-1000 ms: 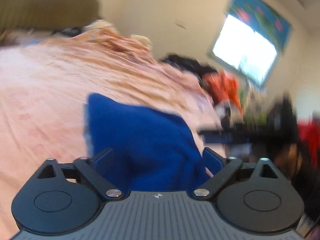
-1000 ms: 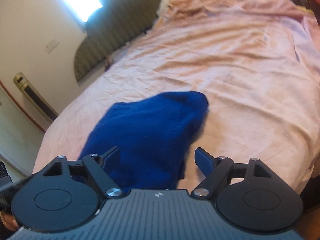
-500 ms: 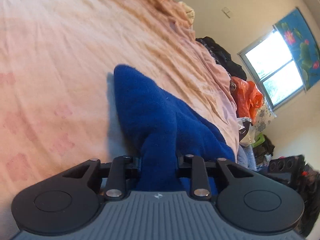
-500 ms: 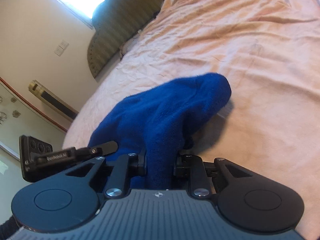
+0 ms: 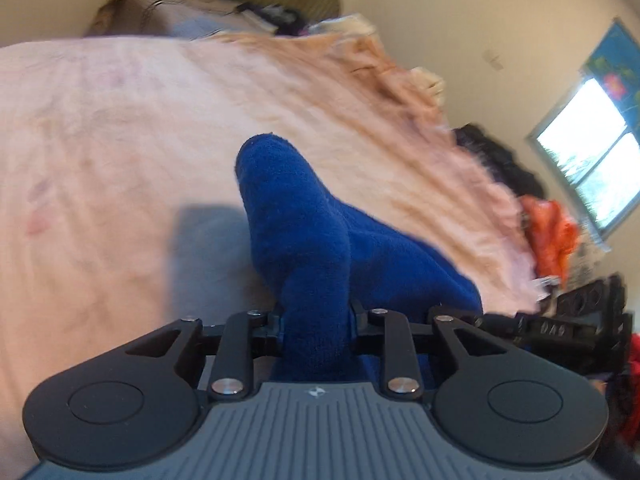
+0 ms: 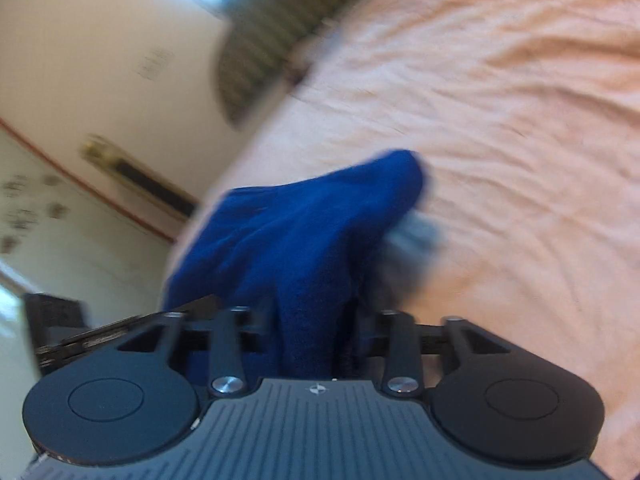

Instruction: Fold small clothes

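Blue cloth (image 5: pixel 304 248), thick fleecy knit, lifted over the bed (image 5: pixel 100 128). What garment it is you cannot tell from here; it reads as one small, plush piece.

Left tongs (image 5: pixel 316 332): clenched on a bunched fold of the cloth, fabric filling the gap. Right tongs (image 6: pixel 312 332): the same, clamped on another bunch of the cloth (image 6: pixel 304 232). Both grips sit at the near edge; the rest runs forward to a rounded tip that hangs just above the pink sheet, with a soft shadow under it. Whether the tip touches the bed, you cannot tell; both views are motion-blurred.

Handling, as a judgement:
- Light. It hangs from two pinches without stretching thin.
- Soft, no stiffness. It sags into a ridge between your grips and will drape wherever you lower it.
- Not slippery. The nap looks grippy against the tongs and should cling a little to the sheet, so dragging may rumple both.
- Not fragile. A firm pinch should do no harm.

Where to hold: you have thick bunches now, several layers likely caught together. For a clean fold, take a single edge or corner at each side, well apart, so the cloth spreads flat between the grips.

Risk: the wrinkled sheet may catch the fleece as you lay it down.

Clutter beyond the bed is well apart.
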`<state>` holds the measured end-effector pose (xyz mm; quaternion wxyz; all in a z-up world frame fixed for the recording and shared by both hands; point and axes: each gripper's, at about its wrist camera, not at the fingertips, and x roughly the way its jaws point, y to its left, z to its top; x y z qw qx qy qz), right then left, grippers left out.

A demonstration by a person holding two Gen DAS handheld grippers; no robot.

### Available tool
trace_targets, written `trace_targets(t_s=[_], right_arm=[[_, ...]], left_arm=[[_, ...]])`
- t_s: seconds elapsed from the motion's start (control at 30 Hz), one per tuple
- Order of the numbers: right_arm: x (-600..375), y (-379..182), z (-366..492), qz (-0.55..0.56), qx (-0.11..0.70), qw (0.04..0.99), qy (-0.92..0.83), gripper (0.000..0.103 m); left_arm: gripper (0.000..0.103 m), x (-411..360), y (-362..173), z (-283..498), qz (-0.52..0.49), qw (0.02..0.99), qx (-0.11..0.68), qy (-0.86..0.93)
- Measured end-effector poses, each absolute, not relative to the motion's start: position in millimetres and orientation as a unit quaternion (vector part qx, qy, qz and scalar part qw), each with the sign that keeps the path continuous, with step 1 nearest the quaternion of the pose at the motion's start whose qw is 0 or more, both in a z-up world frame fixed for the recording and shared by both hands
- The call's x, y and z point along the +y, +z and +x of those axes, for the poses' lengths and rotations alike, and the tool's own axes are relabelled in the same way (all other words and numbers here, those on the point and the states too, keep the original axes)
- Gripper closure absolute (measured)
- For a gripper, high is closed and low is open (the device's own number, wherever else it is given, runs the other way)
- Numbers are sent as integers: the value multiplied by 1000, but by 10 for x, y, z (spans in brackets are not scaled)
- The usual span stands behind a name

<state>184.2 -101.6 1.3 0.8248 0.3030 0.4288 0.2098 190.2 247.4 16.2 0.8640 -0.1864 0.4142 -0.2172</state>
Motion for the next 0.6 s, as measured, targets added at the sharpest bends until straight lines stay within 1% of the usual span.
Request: trace_targets(t_s=[0.03, 0.07, 0.1, 0.13, 0.2, 0.27, 0.37, 0.43, 0.47, 0.5, 0.53, 0.57, 0.6], right_arm=[[-1020, -52, 1833, 300, 447, 822, 184, 42], [-1069, -66, 1762, 309, 441, 822, 185, 41], [-1138, -49, 1654, 321, 433, 819, 195, 41], [-1216, -20, 1519, 329, 424, 819, 204, 41], [-1348, 42, 1215, 328, 407, 824, 217, 41], [-1361, 72, 982, 316, 413, 825, 223, 41], [-1254, 26, 814, 298, 429, 821, 230, 42], [-1112, -59, 749, 280, 447, 816, 235, 57], [-1037, -89, 736, 260, 452, 821, 232, 80], [-992, -87, 711, 245, 448, 828, 233, 87], [-974, -57, 680, 243, 444, 831, 233, 88], [-968, -5, 640, 242, 438, 833, 235, 89], [-968, 63, 575, 240, 428, 836, 245, 90]], left_arm=[[57, 2536, 53, 1917, -193, 856, 436, -200], [47, 2628, -62, 1888, -213, 847, 450, -186], [32, 2746, -149, 1795, -243, 843, 443, -185], [25, 2845, -191, 1680, -266, 842, 426, -195], [21, 3013, -254, 1408, -307, 834, 406, -213], [21, 3090, -308, 1160, -336, 819, 400, -237], [21, 2992, -361, 876, -330, 814, 395, -270], [23, 2868, -342, 773, -303, 828, 382, -275], [24, 2830, -330, 754, -294, 835, 377, -272], [53, 2809, -318, 766, -290, 837, 379, -267], [92, 2801, -332, 813, -288, 831, 396, -264], [91, 2800, -355, 861, -285, 825, 417, -255], [91, 2825, -370, 868, -284, 825, 422, -247]])
